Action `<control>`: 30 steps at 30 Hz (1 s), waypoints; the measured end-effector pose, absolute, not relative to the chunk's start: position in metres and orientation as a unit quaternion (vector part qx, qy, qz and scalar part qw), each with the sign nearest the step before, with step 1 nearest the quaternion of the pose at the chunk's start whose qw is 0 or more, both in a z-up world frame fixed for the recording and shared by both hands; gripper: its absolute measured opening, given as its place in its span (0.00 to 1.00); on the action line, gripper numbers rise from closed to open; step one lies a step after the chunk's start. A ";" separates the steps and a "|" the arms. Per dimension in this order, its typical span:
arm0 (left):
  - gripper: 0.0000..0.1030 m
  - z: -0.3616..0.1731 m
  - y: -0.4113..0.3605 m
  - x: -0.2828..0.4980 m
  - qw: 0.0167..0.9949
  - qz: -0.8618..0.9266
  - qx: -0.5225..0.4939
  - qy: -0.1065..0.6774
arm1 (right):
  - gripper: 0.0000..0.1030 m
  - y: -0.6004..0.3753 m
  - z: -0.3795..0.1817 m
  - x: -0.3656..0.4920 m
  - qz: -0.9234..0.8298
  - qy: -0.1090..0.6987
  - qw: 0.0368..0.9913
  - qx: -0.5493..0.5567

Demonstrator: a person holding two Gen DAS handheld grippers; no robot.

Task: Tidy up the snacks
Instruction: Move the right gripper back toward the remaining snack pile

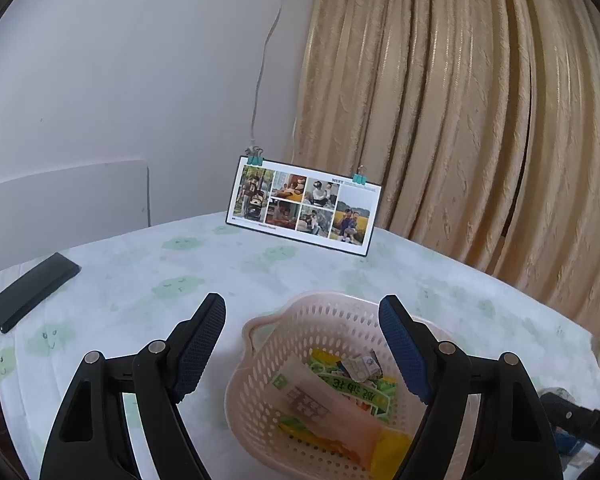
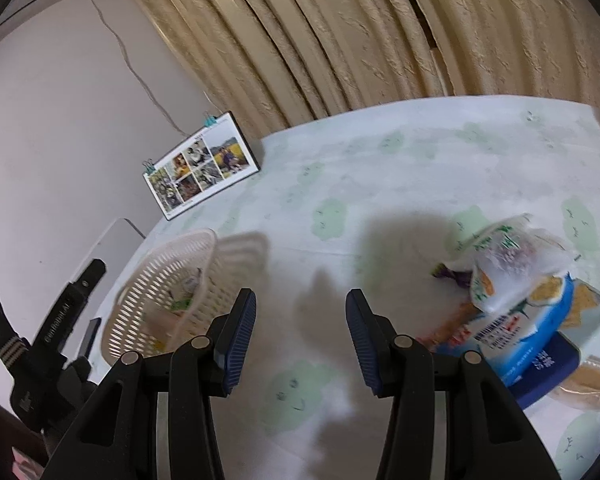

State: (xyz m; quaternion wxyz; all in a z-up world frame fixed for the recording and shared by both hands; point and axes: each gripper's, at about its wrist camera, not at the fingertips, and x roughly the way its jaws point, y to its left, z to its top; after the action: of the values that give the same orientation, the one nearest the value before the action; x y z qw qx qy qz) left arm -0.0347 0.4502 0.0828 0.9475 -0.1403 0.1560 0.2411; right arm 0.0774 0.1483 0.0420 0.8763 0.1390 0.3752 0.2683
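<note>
Right gripper (image 2: 301,332) jaws spread, empty; snack packets (image 2: 516,292) piled to its right, basket (image 2: 160,280) to its left. Left gripper (image 1: 302,344) spread, empty, over basket. Right nearer.

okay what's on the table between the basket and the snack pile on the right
Nothing: in the right wrist view, only bare tablecloth and shadow lie between the basket and the snack pile.

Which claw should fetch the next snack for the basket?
Right. The right claw is open and empty beside the loose snack packets, while the left claw hangs open over the basket, away from them.
</note>
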 end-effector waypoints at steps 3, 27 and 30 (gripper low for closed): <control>0.77 0.082 0.448 -0.034 0.948 0.240 -0.136 0.157 | 0.44 0.145 0.036 0.081 0.262 0.383 0.875 0.137; 0.77 0.088 0.395 -0.025 0.965 0.202 -0.063 0.152 | 0.43 0.066 0.008 0.054 0.210 0.410 0.881 0.107; 0.77 0.094 0.379 -0.024 0.971 0.181 -0.046 0.151 | 0.43 0.051 0.010 0.050 0.203 0.405 0.884 0.115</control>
State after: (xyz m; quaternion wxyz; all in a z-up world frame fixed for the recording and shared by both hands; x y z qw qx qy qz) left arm -0.0240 0.3787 0.0942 0.9708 -0.0455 0.1509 0.1808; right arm 0.0504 0.0513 0.0099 0.8843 0.1147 0.4048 0.2027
